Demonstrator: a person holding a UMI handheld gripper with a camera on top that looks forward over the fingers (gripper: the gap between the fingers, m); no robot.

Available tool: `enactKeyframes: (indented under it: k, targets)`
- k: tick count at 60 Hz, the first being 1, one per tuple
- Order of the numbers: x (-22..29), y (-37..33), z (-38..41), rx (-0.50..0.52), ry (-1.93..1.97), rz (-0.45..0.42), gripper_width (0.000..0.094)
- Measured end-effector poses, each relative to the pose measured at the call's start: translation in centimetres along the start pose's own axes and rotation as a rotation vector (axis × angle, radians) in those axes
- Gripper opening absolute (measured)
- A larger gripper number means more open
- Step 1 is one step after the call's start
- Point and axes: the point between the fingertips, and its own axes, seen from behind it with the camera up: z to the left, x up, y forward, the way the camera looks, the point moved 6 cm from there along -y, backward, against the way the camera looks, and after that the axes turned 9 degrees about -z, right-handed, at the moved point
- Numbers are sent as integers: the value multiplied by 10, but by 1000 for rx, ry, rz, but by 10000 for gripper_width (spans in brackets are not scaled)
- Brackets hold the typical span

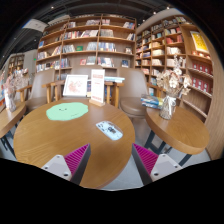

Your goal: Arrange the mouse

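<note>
Left to right: green mat (67, 111) on round wooden table (45, 140); pale mouse (110, 130), well ahead of gripper (111, 159), fingers spread, empty. Probably light, rigid, smooth; best pinched across flanks.

— What lies ahead of the gripper (110, 160)?

— Its fingers stand apart, nothing between them. Just beyond them lies a flat device (109, 130) on the round table (45, 135).

— Farther on?

— A green mat (67, 112), bare wood around it. Chairs (132, 90) crowd the far rim.

— And to the right?

— A gap, then a second table (185, 130) with a vase (168, 105).
</note>
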Motion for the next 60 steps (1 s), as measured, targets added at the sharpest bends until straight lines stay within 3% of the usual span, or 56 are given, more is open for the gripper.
enactKeyframes:
  k: [29, 60]
  targets:
    - [-11, 91, -19, 18, 34, 85, 841]
    - [10, 150, -24, 55, -1, 127, 833]
